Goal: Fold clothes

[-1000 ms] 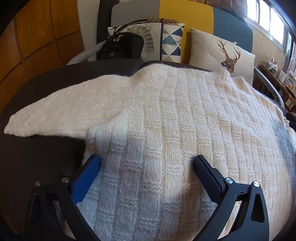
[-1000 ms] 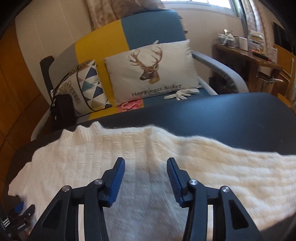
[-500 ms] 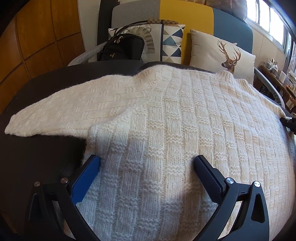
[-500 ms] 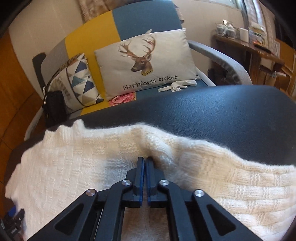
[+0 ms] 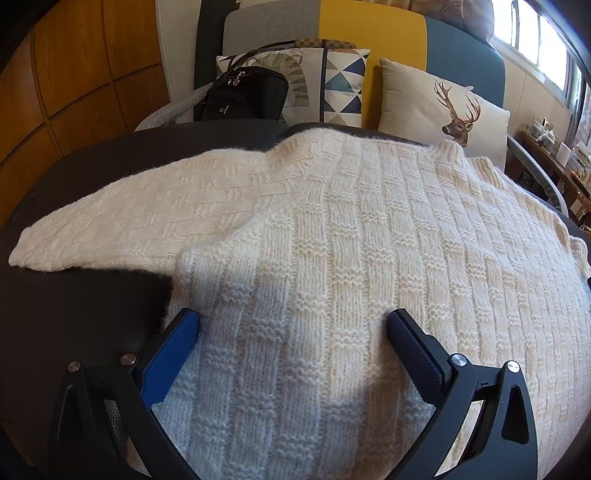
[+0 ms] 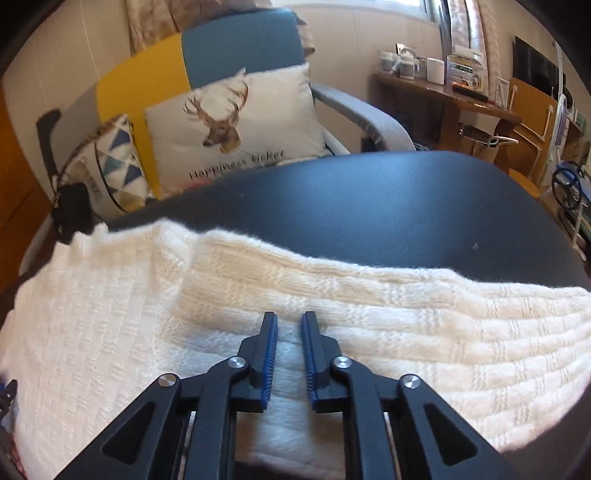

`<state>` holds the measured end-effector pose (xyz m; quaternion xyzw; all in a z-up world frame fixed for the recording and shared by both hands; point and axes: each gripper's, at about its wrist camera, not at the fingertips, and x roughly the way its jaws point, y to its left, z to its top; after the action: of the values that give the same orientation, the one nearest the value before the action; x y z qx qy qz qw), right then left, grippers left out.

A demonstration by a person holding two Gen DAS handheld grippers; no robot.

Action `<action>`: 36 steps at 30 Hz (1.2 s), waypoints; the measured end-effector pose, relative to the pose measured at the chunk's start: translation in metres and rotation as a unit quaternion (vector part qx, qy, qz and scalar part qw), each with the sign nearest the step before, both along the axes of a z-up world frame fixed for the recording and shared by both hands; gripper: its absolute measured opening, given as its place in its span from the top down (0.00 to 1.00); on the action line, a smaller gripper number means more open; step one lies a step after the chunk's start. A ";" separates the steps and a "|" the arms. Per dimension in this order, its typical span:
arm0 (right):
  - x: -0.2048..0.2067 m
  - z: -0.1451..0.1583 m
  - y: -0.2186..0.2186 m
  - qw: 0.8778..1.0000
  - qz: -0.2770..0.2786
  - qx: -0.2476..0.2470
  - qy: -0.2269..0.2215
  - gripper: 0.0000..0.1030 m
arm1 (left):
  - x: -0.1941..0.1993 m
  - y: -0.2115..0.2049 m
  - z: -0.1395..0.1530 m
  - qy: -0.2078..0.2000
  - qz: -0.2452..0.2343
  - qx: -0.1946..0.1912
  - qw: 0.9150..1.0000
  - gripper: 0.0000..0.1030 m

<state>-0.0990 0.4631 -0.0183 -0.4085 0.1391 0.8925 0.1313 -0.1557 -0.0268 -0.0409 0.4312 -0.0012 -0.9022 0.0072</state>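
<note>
- Sweater [image 5: 332,236], cream knit, lies flat across the dark table [image 6: 388,206].
- Left gripper [image 5: 291,325] spread wide, grabbing nothing.
- Right gripper [image 6: 289,321] just reopened slightly; sleeve [image 6: 424,314] knit between, pinch unclear.

The sweater [image 5: 332,240] is cream with a basket-weave knit, spread on a black table [image 6: 406,206]. Behind, the sofa [image 5: 369,33] runs grey, yellow and blue; one cushion [image 5: 443,110] shows a brown deer head, another [image 5: 343,88] blue triangles.
</note>
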 end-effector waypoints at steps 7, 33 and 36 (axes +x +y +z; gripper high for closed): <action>0.009 0.001 0.020 1.000 0.000 -0.023 0.019 0.87 | 0.001 -0.001 -0.001 0.000 0.000 -0.001 1.000 0.00; 0.138 0.028 0.107 0.980 -0.163 -0.084 0.076 0.73 | 0.003 -0.002 -0.002 0.000 0.003 0.003 1.000 0.00; 0.170 0.023 0.126 0.964 -0.207 -0.139 0.092 0.72 | 0.003 -0.001 -0.002 0.000 0.003 0.004 1.000 0.00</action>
<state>0.0708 0.5889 0.0051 -0.3010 0.3545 0.8516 0.2419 -0.1525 -0.0281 -0.0427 0.4315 0.0034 -0.9021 0.0085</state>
